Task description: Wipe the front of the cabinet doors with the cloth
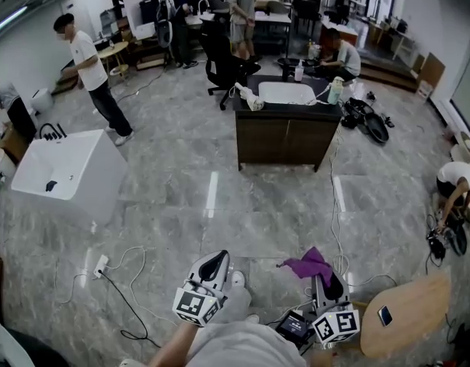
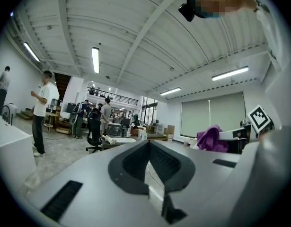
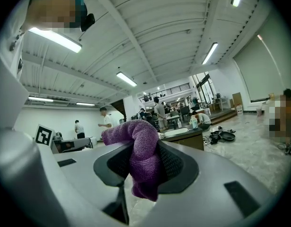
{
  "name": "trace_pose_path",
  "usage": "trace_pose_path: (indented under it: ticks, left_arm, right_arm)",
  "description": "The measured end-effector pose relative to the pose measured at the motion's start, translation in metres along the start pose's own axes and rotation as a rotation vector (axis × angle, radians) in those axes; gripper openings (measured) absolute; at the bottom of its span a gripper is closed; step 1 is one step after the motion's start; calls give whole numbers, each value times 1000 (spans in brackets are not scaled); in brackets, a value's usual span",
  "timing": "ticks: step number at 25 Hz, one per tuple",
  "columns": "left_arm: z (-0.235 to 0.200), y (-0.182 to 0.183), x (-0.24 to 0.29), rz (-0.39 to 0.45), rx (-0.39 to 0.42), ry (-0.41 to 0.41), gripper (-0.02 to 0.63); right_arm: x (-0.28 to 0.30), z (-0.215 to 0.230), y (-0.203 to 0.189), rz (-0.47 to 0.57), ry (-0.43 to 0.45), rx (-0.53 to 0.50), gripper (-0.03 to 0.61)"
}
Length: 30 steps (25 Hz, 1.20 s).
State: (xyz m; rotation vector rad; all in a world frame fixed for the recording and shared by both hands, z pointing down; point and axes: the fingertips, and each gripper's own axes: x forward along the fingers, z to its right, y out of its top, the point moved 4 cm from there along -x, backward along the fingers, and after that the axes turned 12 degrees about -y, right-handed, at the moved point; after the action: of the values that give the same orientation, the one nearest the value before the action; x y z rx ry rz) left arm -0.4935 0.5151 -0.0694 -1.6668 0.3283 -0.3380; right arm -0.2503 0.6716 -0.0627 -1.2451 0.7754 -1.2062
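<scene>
We stand well apart from the dark wooden cabinet (image 1: 284, 140); wiping, we judge, has not begun. Our right hand-held gripper (image 1: 324, 276) clamps the purple terry cloth (image 1: 309, 264), while our left hand-held gripper (image 1: 215, 261) is closed on nothing.

Purple is the cloth (image 3: 136, 143), vivid against the pale grey shell and black ribbed pads of my right gripper (image 1: 326, 280). My left gripper (image 1: 212, 264) is the same grey and black, and both marker cubes (image 1: 192, 306) are checked in black-and-white squares. The cabinet (image 1: 284, 140) shows dark brown doors under a white top, on a veined grey stone floor (image 1: 181, 205).
</scene>
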Motion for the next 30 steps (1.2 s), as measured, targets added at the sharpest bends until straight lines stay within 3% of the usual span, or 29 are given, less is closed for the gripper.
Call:
trace_pose_path:
  ticks: [7,20,30]
  left_arm:
    - [-55,-2,66,-5,2,-27,6]
    - [-154,21,193,41,-30,-190,6]
    - [-196,10,244,-1,-40,-134,6]
  right_arm:
    - [68,12,14,-20,-25,-10,137]
    - [191,25,56,13,-145,-71,135]
    - [263,56,58,-15,-127,-73,135]
